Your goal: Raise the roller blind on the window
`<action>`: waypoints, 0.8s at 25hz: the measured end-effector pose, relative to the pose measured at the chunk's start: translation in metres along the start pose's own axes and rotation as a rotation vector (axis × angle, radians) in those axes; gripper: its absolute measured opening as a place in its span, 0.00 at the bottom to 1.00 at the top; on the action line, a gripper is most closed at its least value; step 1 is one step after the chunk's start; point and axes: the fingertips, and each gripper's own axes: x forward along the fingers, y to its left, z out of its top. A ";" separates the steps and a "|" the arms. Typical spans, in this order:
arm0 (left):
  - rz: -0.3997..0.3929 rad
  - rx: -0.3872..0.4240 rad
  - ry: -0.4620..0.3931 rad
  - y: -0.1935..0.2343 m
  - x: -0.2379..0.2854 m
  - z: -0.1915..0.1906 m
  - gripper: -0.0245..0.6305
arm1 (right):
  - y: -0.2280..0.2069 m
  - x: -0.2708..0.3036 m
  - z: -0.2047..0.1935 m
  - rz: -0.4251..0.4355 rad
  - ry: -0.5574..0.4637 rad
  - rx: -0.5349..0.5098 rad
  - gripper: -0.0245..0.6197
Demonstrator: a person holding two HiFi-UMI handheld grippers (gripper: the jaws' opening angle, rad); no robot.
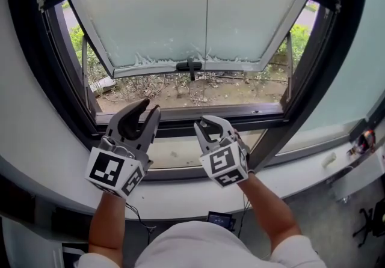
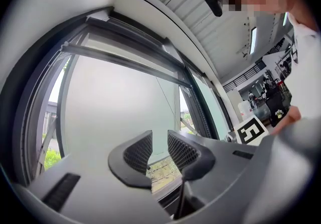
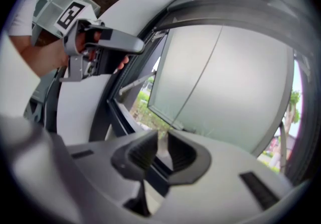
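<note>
a: where's the blind right now?

b: the pale, frosted roller blind [image 1: 180, 26] covers most of the dark-framed window [image 1: 180, 121]. its grey bottom rail [image 1: 150, 70] hangs a little above the lower frame, with a strip of garden ground [image 1: 198, 89] showing underneath. so i'd say the raising hasn't really begun.

a: and the grippers?

b: the grey two-jaw left gripper [image 1: 150, 107] is held in front of the lower frame, jaws apart with nothing between them. it's released. the matching right gripper [image 1: 212, 125] sits just beside it, jaws parted more narrowly, also empty. neither touches the blind.

a: what would you take hold of?

b: there's a small black pull [image 1: 189, 67] at the middle of the rail, and a thin line [image 1: 207, 14] running up the blind above it. i can't tell whether that line is a cord or a seam.

a: so how to do it well?

b: settle that first. if it's a cord, close the ribbed pads squarely on it and draw straight along its run, the other gripper taking over so it doesn't slide back. if it's the pull, pinch dead centre so the rail travels level — an off-centre tug would likely skew the fabric on its roll. go slowly; something that thin probably slips from wide pads easily.
</note>
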 end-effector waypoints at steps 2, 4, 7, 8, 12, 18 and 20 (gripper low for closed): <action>-0.006 -0.020 0.014 -0.004 -0.003 -0.008 0.20 | -0.001 -0.001 0.004 -0.005 -0.012 0.006 0.15; -0.012 -0.037 0.027 -0.010 -0.005 -0.016 0.20 | -0.003 -0.004 0.009 -0.010 -0.025 0.013 0.15; -0.022 -0.070 0.045 -0.018 -0.008 -0.028 0.20 | -0.005 -0.007 0.016 -0.016 -0.042 0.020 0.15; -0.025 -0.081 0.051 -0.020 -0.010 -0.032 0.20 | -0.005 -0.008 0.018 -0.018 -0.047 0.021 0.15; -0.034 -0.115 0.073 -0.028 -0.015 -0.046 0.20 | -0.004 -0.010 0.020 -0.020 -0.059 0.029 0.15; -0.057 -0.147 0.096 -0.039 -0.019 -0.058 0.20 | -0.008 -0.016 0.032 -0.032 -0.092 0.031 0.15; -0.062 -0.159 0.107 -0.041 -0.019 -0.063 0.20 | -0.008 -0.017 0.036 -0.032 -0.099 0.029 0.15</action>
